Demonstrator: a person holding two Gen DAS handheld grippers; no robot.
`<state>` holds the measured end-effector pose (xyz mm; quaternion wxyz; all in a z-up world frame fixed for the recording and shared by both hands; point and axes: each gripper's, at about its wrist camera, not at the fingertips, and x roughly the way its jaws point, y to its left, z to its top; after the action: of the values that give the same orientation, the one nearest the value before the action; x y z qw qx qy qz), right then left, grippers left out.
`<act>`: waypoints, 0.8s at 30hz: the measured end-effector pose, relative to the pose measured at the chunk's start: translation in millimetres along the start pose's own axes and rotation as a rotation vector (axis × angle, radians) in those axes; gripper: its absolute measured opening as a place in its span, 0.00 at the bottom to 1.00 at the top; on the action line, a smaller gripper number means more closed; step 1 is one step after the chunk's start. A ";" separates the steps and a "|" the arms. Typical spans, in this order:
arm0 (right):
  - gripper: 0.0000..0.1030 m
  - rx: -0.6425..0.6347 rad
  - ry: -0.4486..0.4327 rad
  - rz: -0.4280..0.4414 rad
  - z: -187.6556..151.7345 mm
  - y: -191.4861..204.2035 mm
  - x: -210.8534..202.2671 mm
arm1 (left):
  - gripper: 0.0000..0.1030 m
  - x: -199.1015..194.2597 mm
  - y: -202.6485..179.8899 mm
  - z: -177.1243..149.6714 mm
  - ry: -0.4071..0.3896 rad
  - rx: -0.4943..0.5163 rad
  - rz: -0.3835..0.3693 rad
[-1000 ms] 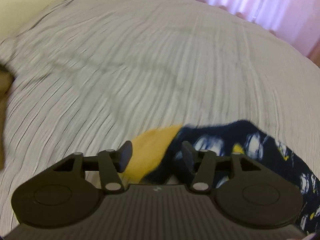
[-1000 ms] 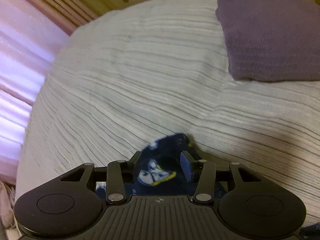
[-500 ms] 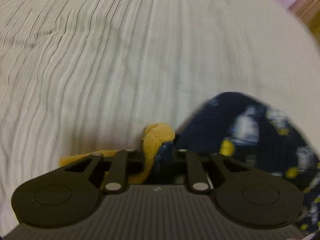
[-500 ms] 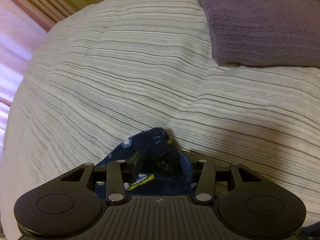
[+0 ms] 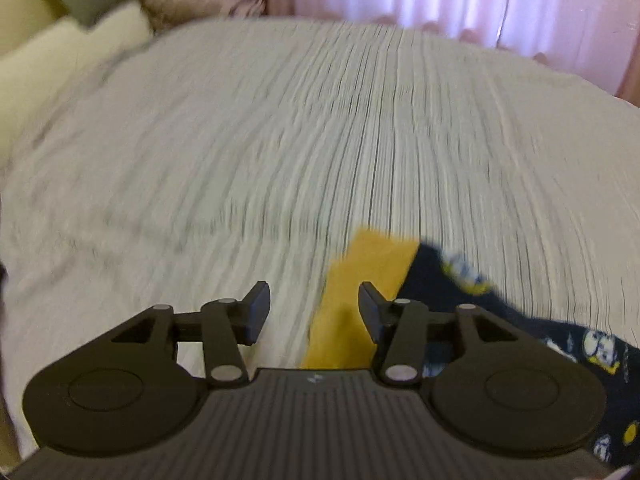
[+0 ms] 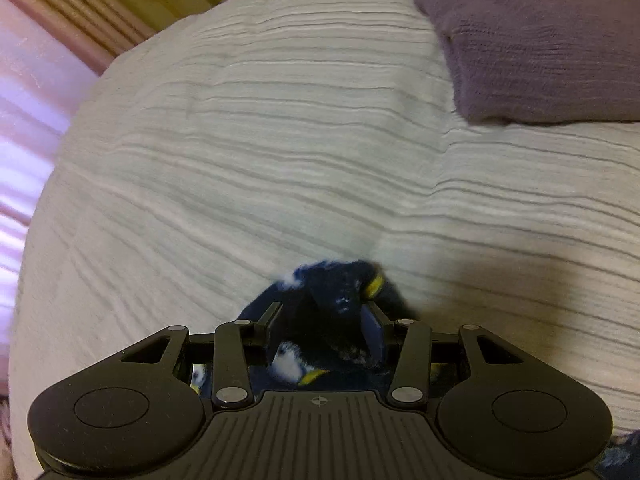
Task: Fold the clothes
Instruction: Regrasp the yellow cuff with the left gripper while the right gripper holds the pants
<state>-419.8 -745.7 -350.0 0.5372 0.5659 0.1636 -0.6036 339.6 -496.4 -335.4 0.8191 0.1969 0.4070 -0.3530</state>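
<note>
Soft navy garment (image 6: 340,292) (yellow cuff (image 5: 360,292)) will sag; grip its edges. Left gripper (image 5: 314,308) has just been opening, nothing pinched. Right gripper (image 6: 320,330) clamps bunched fabric.

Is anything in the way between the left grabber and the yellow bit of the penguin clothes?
Nothing visible. The left hand-held gripper has just opened, and the yellow cuff of the navy penguin garment lies flat on the bedspread, partly between its parted jaws.

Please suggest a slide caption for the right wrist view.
Right gripper clamps a bunched navy penguin-print garment above the striped white bedspread, beside a purple knitted cushion.
</note>
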 end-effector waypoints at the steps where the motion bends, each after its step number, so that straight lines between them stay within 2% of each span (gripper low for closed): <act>1: 0.45 -0.008 0.000 0.009 -1.9 -0.9 -2.9 | 0.44 3.5 -0.8 -8.2 0.025 -0.004 -0.001; 5: 0.45 -0.016 0.014 0.013 -7.9 -12.8 -15.0 | 0.44 5.7 12.1 -37.2 0.095 -0.030 -0.006; 6: 0.45 -0.019 0.014 0.007 -10.0 -15.9 -18.7 | 0.44 0.1 19.6 -43.2 0.097 -0.092 -0.017; 8: 0.45 -0.016 0.009 0.002 -14.5 -24.0 -29.0 | 0.55 -9.1 36.2 -55.3 0.109 -0.237 -0.051; 9: 0.45 -0.013 0.007 0.000 -17.1 -28.4 -34.5 | 0.57 -12.5 44.9 -61.3 0.120 -0.317 -0.071; 12: 0.45 -0.002 0.000 -0.004 -25.3 -42.2 -50.7 | 0.55 -4.6 59.1 -71.9 0.146 -0.483 -0.127; 13: 0.45 0.008 -0.001 -0.007 -28.6 -48.2 -55.3 | 0.52 -0.6 60.9 -72.5 0.148 -0.518 -0.154; 15: 0.45 0.023 -0.003 -0.017 -34.5 -57.4 -63.2 | 0.35 7.4 64.6 -73.9 0.150 -0.587 -0.208; 16: 0.45 0.027 -0.006 -0.024 -36.7 -61.4 -67.0 | 0.11 11.1 66.0 -74.1 0.151 -0.617 -0.234; 17: 0.45 0.029 -0.010 -0.031 -38.5 -64.9 -70.8 | 0.11 11.1 61.9 -69.5 0.145 -0.573 -0.240; 19: 0.45 0.027 -0.022 -0.044 -42.3 -72.1 -81.5 | 0.10 0.3 53.6 -60.2 0.094 -0.386 -0.220; 22: 0.45 0.026 -0.047 -0.042 -47.0 -84.8 -102.3 | 0.12 -21.4 59.3 -55.1 0.005 -0.083 -0.106; 23: 0.45 0.028 -0.058 -0.041 -48.7 -90.3 -110.6 | 0.05 -17.1 63.4 -56.5 0.025 -0.039 -0.037; 24: 0.45 0.031 -0.067 -0.040 -50.7 -95.9 -117.6 | 0.06 -12.8 67.4 -57.9 0.045 0.005 0.032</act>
<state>-499.6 -614.9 -303.9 0.5214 0.5503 0.1473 -0.6353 353.5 -410.4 -356.9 0.8149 0.2132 0.4212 -0.3361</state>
